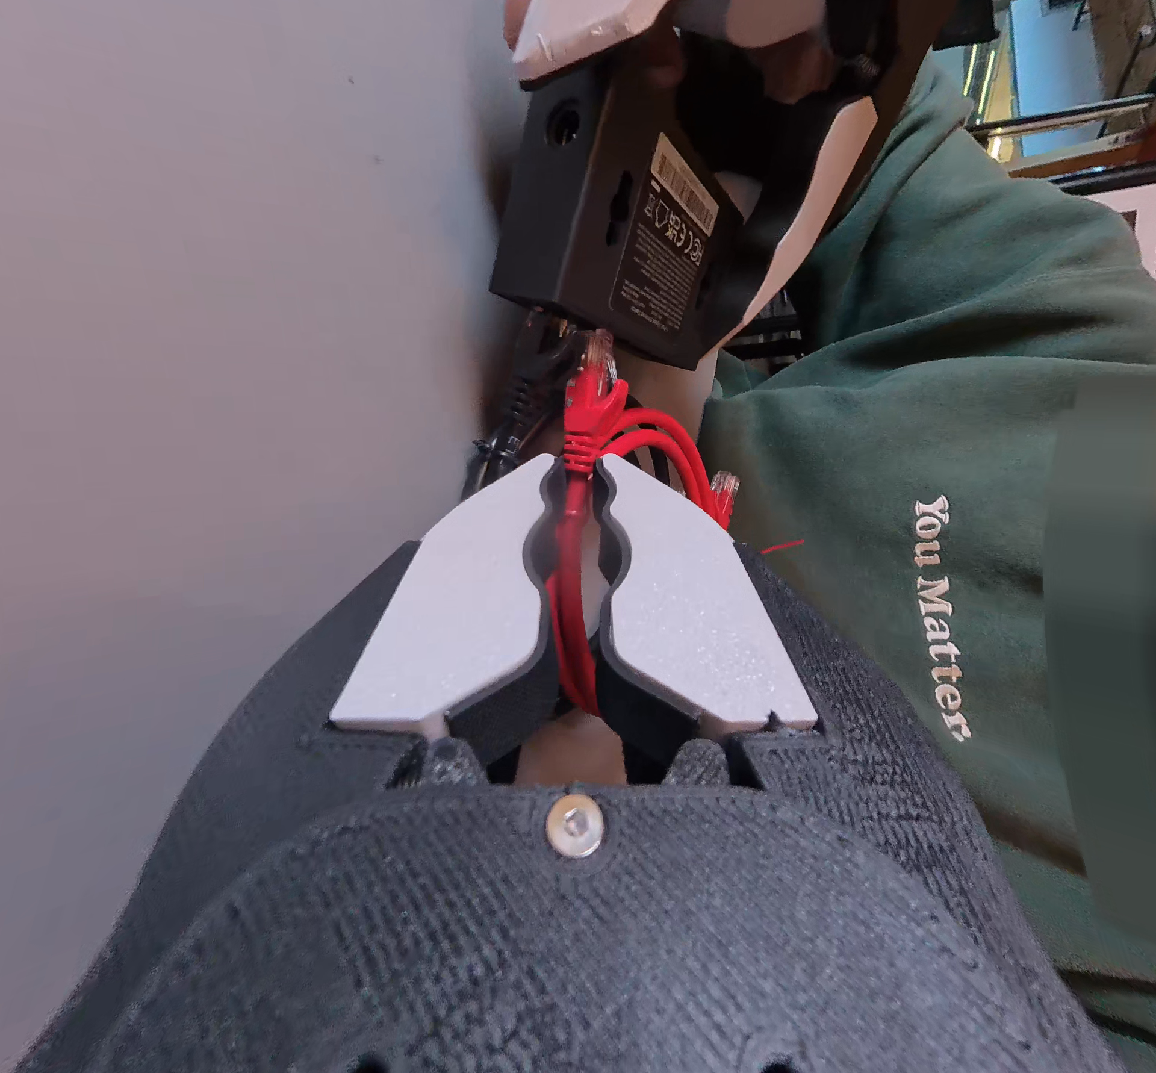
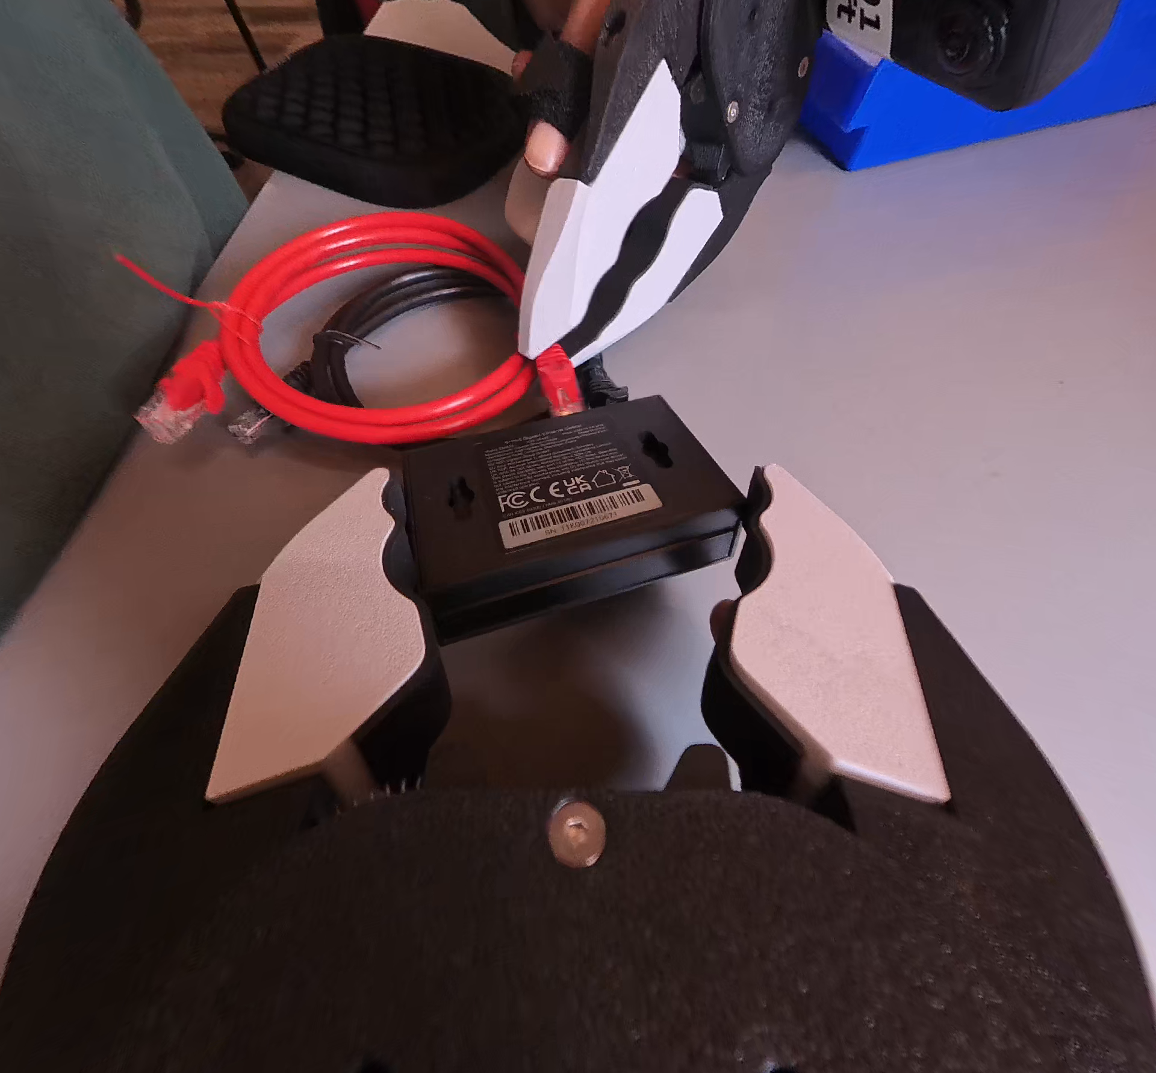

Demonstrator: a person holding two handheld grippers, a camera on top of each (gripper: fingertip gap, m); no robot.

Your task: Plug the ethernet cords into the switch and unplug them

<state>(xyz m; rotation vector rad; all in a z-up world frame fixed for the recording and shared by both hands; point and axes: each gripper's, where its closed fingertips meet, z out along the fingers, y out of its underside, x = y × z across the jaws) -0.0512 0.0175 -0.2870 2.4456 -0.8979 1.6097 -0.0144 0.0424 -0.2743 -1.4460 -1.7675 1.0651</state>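
My right gripper (image 2: 572, 505) is shut on the black switch (image 2: 557, 517), holding it by its two short sides, label side up, just above the table. My left gripper (image 1: 578, 470) is shut on the red ethernet cord (image 1: 572, 517) just behind its plug (image 1: 591, 380); the plug's clear tip is at the switch's (image 1: 600, 217) port edge. In the right wrist view the left gripper (image 2: 550, 348) comes down from above onto the red plug (image 2: 558, 383). A black cord's plug (image 2: 600, 383) sits in a port beside it. The red coil (image 2: 375, 330) and black coil (image 2: 400, 292) lie behind the switch.
The grey table (image 2: 907, 355) runs to the right. A blue block (image 2: 926, 111) stands at the back right. A black mesh chair seat (image 2: 375, 117) is beyond the table's far edge. A green sleeve (image 1: 938, 417) fills the right of the left wrist view. About 6 cm separates my left fingertips from my right.
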